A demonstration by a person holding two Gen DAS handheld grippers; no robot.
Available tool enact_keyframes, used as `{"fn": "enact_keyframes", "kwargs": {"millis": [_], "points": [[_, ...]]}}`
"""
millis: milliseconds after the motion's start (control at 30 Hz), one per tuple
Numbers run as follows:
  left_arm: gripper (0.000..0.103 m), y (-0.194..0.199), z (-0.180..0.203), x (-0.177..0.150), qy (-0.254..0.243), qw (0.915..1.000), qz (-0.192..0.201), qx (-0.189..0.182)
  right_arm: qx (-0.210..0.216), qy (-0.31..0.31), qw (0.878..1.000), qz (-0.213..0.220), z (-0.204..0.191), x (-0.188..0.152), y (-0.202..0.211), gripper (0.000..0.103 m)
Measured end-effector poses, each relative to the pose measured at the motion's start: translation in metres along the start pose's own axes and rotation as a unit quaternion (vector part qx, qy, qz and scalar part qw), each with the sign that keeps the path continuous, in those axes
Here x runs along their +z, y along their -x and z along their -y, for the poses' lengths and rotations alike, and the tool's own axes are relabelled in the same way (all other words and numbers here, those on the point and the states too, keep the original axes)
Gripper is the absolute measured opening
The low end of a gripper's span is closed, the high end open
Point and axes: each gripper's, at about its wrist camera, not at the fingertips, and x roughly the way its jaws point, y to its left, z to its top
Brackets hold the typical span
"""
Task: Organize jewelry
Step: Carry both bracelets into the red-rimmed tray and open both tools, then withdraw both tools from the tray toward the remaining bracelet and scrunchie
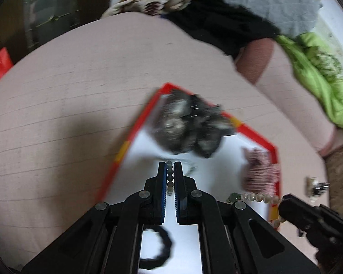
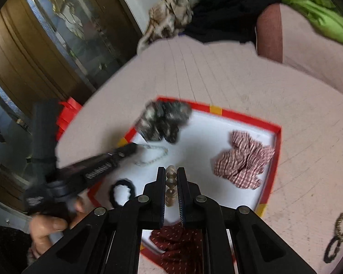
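Left gripper (image 1: 170, 175): closed on grey-green bead strand (image 1: 170, 178). Right gripper (image 2: 171, 187): closed on tan bead strand (image 2: 171, 186), both over red-rimmed tray (image 2: 272, 164), probably for sorting

Home bedroom: bed (image 1: 57, 80) strewn with clothes (image 1: 263, 4).

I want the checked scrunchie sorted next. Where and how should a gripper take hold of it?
Grip a raised ruffle on the red-and-white checked scrunchie, coming straight down from above. It lies flat and crumpled in the red-rimmed tray, near the far right corner, so its puffed folds probably pinch more easily than its low edge.
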Motion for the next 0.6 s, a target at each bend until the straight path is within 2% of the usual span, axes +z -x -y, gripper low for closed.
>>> {"fn": "enact_keyframes", "kwargs": {"millis": [167,267,333,400,467,600], "points": [[0.006,0.0,-0.005,-0.003,-0.006,0.9996,0.003,0.029,-0.031,-0.005,0.999,-0.028,0.014,-0.019,-0.025,0.011],[0.006,0.003,-0.006,-0.005,-0.001,0.9997,0.007,0.025,-0.045,0.001,0.998,-0.034,0.018,-0.025,-0.029,0.012],[0.006,0.004,-0.003,-0.004,-0.004,0.9998,0.01,0.018,-0.048,0.001,0.998,-0.034,0.019,-0.026,-0.028,0.017],[0.011,0.008,0.002,-0.006,-0.01,0.9998,0.017,0.011,-0.052,0.005,0.998,-0.027,0.018,-0.027,-0.021,0.033],[0.021,0.012,0.007,-0.007,-0.018,0.9995,0.025,0.009,-0.058,0.016,0.998,-0.012,0.014,-0.03,-0.007,0.036],[0.026,0.021,0.018,-0.011,-0.034,0.9985,0.043,0.003,-0.079,0.041,0.996,0.004,0.015,-0.047,0.025,0.043]]}}
